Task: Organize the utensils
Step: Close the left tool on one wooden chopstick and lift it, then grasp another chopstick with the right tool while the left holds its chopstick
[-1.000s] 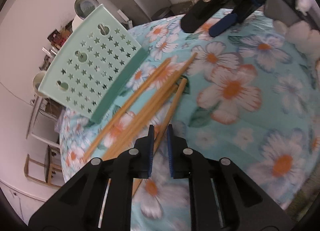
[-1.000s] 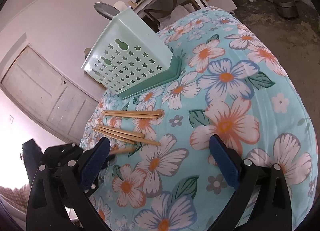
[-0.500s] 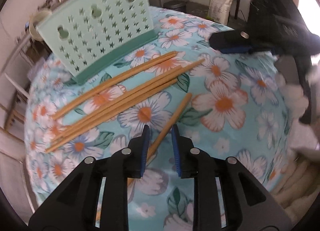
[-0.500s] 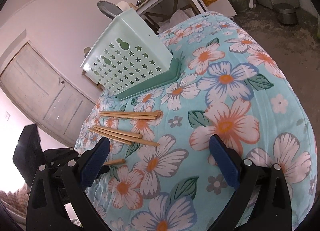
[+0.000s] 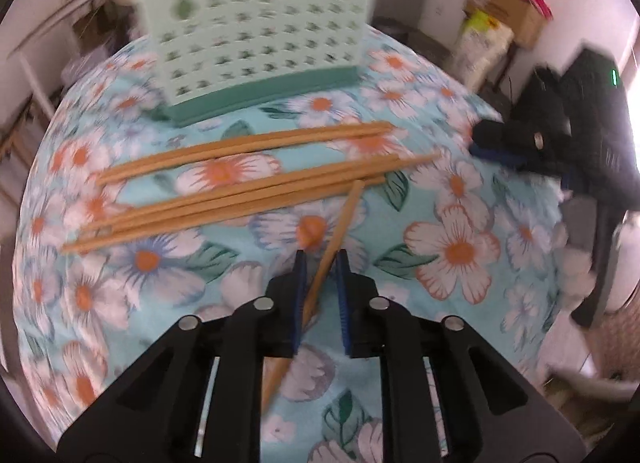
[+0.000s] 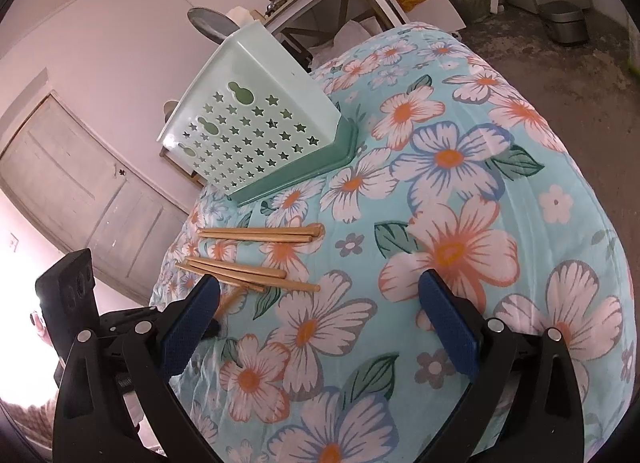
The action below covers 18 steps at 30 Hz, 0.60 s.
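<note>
Regrip on the lone chopstick, just finished: left gripper loosened half a second back, jaws since closed again, apparently clenched on the stick low between the pads. Stick now angled up from lower centre of the left wrist frame, far tip touching the nearest of the loose sticks. Also rolled round over the last second, so the holder now upright at upper centre instead of tilted at upper left. Probably a better hold for carrying the stick to the holder; nothing dropped in yet, as far as can be seen.

Count:
- six chopsticks in all: a pair just below the holder, a bundle of three nearer, and the gripped one
- one mint holder with star holes, standing on the floral cloth
- two grippers

Right gripper spread wide over the cloth, nothing between its jaws, unmoved.
</note>
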{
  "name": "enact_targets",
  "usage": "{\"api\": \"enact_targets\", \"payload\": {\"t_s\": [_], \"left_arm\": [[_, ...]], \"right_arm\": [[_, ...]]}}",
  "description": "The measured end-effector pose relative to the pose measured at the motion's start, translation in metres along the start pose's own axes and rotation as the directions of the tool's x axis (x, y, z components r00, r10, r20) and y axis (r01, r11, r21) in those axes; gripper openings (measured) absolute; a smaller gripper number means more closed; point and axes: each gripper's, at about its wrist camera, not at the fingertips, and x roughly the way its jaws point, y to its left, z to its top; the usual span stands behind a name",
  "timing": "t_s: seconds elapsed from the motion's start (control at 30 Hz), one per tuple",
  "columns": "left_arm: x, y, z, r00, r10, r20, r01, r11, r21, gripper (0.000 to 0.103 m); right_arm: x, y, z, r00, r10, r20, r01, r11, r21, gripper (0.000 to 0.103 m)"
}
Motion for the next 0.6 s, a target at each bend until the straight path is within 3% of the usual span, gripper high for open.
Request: {"api": "enact_targets", "payload": {"t_s": [0.1,0.2,0.33,0.47,0.53,0.6], "left_arm": [[-0.018,0.024,-0.005,0.998,-0.026,0.059,0.033,0.991,-0.132,0.006],[-0.034,0.051,-0.01,0.99,-0.057,0.13,0.092,0.955,-0.282,0.005],[-0.052,0.093,-0.027,0.97,-0.063,0.236,0.171,0.866,-0.47,0.005],[-0.062,0.128,-0.051,0.952,-0.06,0.301,0.235,0.774,-0.587,0.005],[-0.066,0.142,-0.06,0.946,-0.05,0.321,0.25,0.743,-0.621,0.005],[-0.068,0.152,-0.066,0.943,-0.028,0.331,0.246,0.729,-0.638,0.005]], "right_arm": [[0.001,0.001,0.0,1.0,-0.008,-0.006,0.008,1.0,-0.01,0.097],[0.001,0.002,0.0,1.0,-0.013,-0.003,0.013,1.0,-0.011,0.097],[0.002,0.002,0.001,1.0,-0.011,-0.019,0.011,1.0,-0.018,0.097],[0.005,0.007,0.003,0.998,-0.043,-0.05,0.041,0.998,-0.043,0.095],[0.007,0.017,0.004,0.992,-0.114,-0.062,0.108,0.99,-0.09,0.084],[0.008,0.033,0.004,0.984,-0.168,-0.063,0.156,0.974,-0.163,0.069]]}}
